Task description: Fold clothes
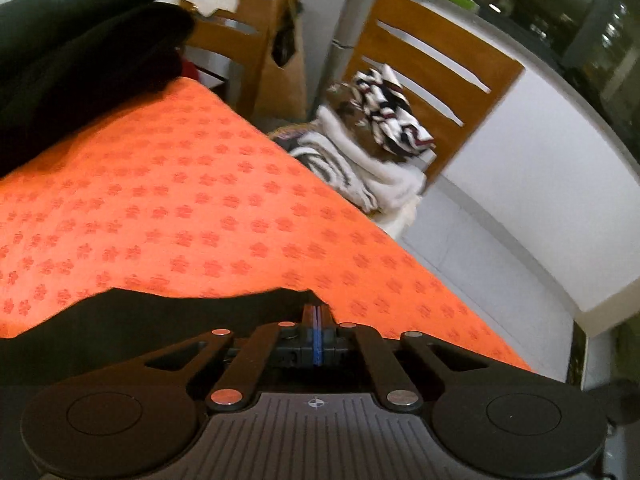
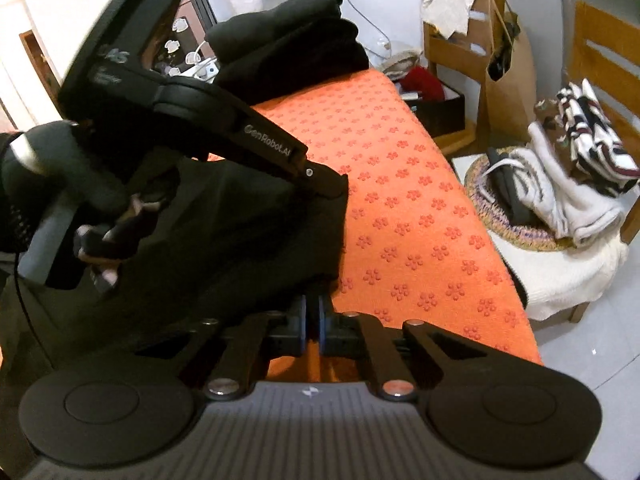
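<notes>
A black garment (image 2: pixel 240 232) lies on the orange flowered tablecloth (image 2: pixel 420 216). My left gripper (image 1: pixel 317 314) is shut on the garment's edge (image 1: pixel 180 320); from the right wrist view it (image 2: pixel 328 184) pinches the garment's far right corner. My right gripper (image 2: pixel 313 310) is nearly closed with a narrow gap, at the garment's near right edge; whether cloth sits between its fingers is unclear. A stack of folded dark clothes (image 2: pixel 288 40) rests at the table's far end, also in the left wrist view (image 1: pixel 80 48).
A wooden chair (image 2: pixel 600 80) to the right holds a pile of white and striped clothes (image 2: pixel 568 168), also seen from the left wrist (image 1: pixel 360 148). A brown paper bag (image 2: pixel 508 80) and a second chair (image 1: pixel 224 32) stand behind the table. The table's right edge drops to grey floor.
</notes>
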{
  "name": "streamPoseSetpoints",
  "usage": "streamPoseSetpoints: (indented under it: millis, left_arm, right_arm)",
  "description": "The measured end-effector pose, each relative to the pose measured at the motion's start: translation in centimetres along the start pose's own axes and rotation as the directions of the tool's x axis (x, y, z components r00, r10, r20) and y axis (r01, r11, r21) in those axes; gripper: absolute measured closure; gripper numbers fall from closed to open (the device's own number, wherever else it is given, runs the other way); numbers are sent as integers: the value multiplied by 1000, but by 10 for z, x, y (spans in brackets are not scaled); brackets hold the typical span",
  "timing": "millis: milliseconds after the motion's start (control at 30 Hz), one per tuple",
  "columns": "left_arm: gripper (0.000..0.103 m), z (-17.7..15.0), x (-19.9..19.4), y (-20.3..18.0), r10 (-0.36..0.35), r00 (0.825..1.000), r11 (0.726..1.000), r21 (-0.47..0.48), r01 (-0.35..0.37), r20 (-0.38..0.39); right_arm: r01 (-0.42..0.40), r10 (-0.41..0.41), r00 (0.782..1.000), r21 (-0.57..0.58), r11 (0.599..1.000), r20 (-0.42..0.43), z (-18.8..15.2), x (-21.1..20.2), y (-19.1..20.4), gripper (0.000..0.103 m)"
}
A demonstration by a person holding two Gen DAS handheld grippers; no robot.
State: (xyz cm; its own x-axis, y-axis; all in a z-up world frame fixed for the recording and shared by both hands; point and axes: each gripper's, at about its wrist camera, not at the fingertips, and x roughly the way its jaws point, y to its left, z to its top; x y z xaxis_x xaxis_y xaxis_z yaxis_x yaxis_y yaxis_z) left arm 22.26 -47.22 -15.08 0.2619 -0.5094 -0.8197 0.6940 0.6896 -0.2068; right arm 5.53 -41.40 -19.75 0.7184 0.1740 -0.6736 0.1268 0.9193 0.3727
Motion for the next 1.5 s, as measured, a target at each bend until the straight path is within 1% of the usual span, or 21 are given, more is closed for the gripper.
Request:
streamPoseSetpoints:
  millis: [33,100,200,300,400,467,500,533,567,700,733,767,800,933,1133,1200,1267,1300,1333,1433,1500]
  left_arm:
    - [101,1,1,6,10,1000,1000,-27,-10,3]
    - [101,4,2,19,2,1000,996,-88,-1,5]
    - [101,8,1,20,-1,1000,997,-71,1,1]
    - [100,11,-7,15,-50,999,997,-55,50,5]
    - [94,14,-16,5,-87,996,996,-22,87,6]
    - [80,14,-19,-3,-105,995,995,-2,105,-4]
    - [77,12,-18,-7,-109,994,994,9,109,-12]
    - [72,10,-17,-11,-115,993,993,22,115,-23]
    - [69,7,-13,-15,-115,993,992,39,116,-38]
    - [71,-2,3,-31,-64,995,990,120,73,-79]
    - [78,-4,5,-32,-45,996,989,140,55,-74]
    - [93,-5,6,-34,-23,998,986,165,33,-64]
    - [97,-5,6,-36,-15,998,983,179,25,-54]
    - [98,-2,-3,-31,-30,999,985,169,35,-32]
    - [98,2,-6,-27,-50,998,989,139,55,-37]
    - [98,2,-7,-26,-54,998,990,130,59,-37]
    - [98,2,-8,-26,-56,998,990,125,59,-34]
    - [98,2,-9,-25,-51,998,991,121,54,-30]
    - [98,2,-10,-24,-44,999,992,117,47,-25]
    - [98,5,-11,-17,-36,999,997,73,37,-16]
    - [98,7,-11,-9,-49,999,998,28,49,-21]
  right_arm:
    - [3,-3,1000,-1,1000,1,-1,-1,0,96]
    - [10,-10,1000,-3,1000,4,-4,-3,1,96]
    - [15,-15,1000,5,1000,9,-9,-7,1,96]
    - [12,-12,1000,36,999,7,-11,-10,-3,96]
    - [23,-23,1000,27,999,7,-9,-10,-2,92]
    - [32,-32,999,21,999,14,-7,-11,0,90]
    - [35,-35,999,18,999,18,-5,-11,0,90]
    - [37,-38,999,16,999,22,-4,-12,1,90]
    - [39,-39,999,15,999,22,-3,-12,1,90]
    - [44,-44,999,6,999,18,-1,-10,2,90]
    - [46,-46,999,4,999,17,-1,-9,3,90]
    - [48,-48,999,2,999,16,-1,-9,3,90]
    - [49,-49,999,2,999,16,-1,-9,3,90]
    - [48,-48,999,-3,999,17,1,-9,5,90]
    - [57,-57,998,-53,997,15,8,-2,8,90]
    - [58,-57,998,-73,996,7,10,2,9,87]
    - [59,-59,998,-89,994,-1,12,5,10,87]
    - [59,-60,998,-94,994,-4,11,7,11,89]
    - [61,-62,998,-97,993,-1,11,7,10,98]
    - [61,-60,998,-81,995,14,10,3,8,99]
    - [60,-59,998,-71,996,20,7,-2,6,99]
